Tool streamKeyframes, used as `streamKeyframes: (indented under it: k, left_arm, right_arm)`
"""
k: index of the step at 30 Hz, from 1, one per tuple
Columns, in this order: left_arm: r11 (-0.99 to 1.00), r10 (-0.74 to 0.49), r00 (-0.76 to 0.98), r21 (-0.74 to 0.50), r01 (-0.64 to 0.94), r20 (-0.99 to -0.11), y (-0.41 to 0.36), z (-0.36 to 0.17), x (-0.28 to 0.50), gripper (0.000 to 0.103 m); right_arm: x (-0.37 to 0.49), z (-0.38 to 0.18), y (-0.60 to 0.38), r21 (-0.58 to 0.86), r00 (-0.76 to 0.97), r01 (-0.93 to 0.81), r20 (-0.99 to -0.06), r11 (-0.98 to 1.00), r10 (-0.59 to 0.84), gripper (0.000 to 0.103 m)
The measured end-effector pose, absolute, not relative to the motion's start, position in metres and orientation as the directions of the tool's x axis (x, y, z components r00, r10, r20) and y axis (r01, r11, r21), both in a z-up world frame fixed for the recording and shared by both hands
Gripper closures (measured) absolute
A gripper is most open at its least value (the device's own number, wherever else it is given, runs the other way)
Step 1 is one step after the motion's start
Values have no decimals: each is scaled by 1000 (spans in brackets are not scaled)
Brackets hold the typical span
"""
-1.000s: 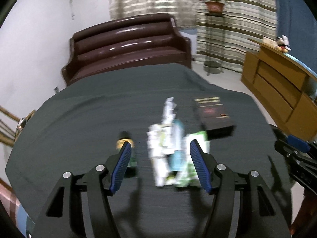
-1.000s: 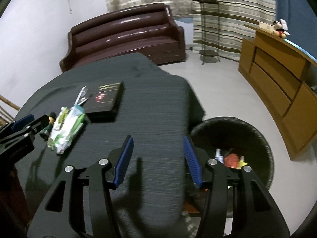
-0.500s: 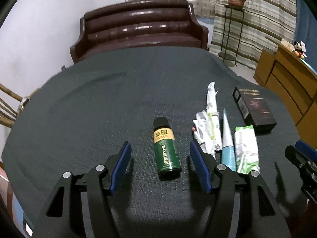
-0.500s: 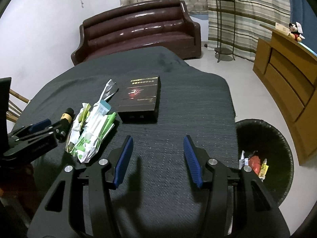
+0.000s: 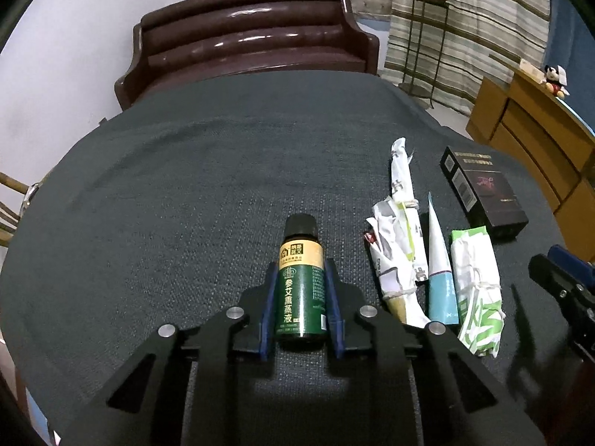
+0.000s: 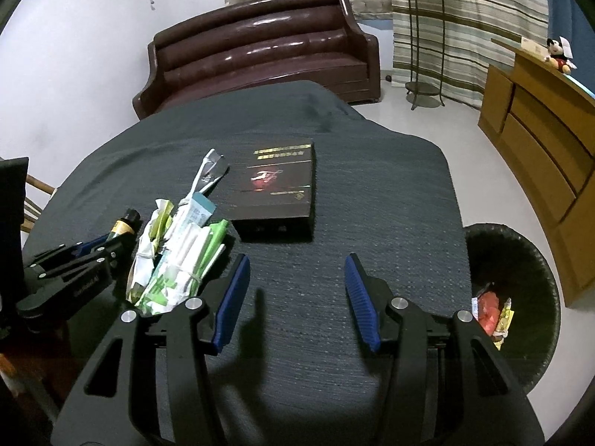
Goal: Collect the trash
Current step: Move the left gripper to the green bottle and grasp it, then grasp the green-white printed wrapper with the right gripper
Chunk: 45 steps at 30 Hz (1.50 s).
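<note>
A small green bottle [image 5: 300,293] with a black cap lies on the dark tablecloth [image 5: 167,204]. My left gripper [image 5: 301,265] has its jaws closing on it, and the blue pads press on both sides of the bottle. To its right lie crumpled white wrappers [image 5: 399,245], a pale blue tube [image 5: 440,278] and a green-and-white wrapper [image 5: 478,290]. In the right wrist view the bottle [image 6: 124,223] sticks out of the left gripper [image 6: 100,247] at the far left. My right gripper [image 6: 295,267] stands open above bare cloth, with nothing between its fingers.
A flat black box [image 6: 277,186] lies beyond the wrappers. A dark round bin [image 6: 528,260] with some trash in it stands on the floor right of the table. Behind are a brown sofa [image 6: 260,52], a wooden cabinet [image 6: 539,130] and a plant stand [image 6: 424,55].
My left gripper shifted left from over the wrappers to the green bottle and closed on it. The right gripper swung left, away from the bin and over the table.
</note>
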<state>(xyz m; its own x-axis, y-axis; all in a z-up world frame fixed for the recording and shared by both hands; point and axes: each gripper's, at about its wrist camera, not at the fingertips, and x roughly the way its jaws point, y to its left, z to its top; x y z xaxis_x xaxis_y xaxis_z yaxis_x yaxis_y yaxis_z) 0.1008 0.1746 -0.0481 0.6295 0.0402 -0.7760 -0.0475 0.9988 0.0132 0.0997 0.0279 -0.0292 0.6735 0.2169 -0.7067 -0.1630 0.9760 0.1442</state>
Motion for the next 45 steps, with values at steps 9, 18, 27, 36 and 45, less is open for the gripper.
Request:
streamKeyframes:
  k: [9, 18, 27, 36, 45]
  left_arm:
    - [999, 37, 664, 11, -43, -747, 191, -39, 80, 78]
    - [995, 80, 671, 16, -101, -738, 221, -36, 67, 78]
    - [991, 88, 663, -4, -137, -744, 237, -37, 65, 78]
    - [990, 67, 667, -31, -134, -742, 237, -37, 71, 78]
    - [991, 58, 665, -36, -127, -745, 243, -39, 68, 78]
  right_arm:
    - [100, -23, 48, 141, 673, -196, -700, 970, 238, 51]
    - [101, -18, 83, 145, 659, -249, -699, 958, 277, 43]
    - [107, -33, 98, 90, 609, -242, -762, 966, 223, 44]
    - [103, -36, 102, 65, 596, -246, -777, 967, 203, 60]
    - [99, -40, 105, 53, 598, -263, -774, 963, 205, 68]
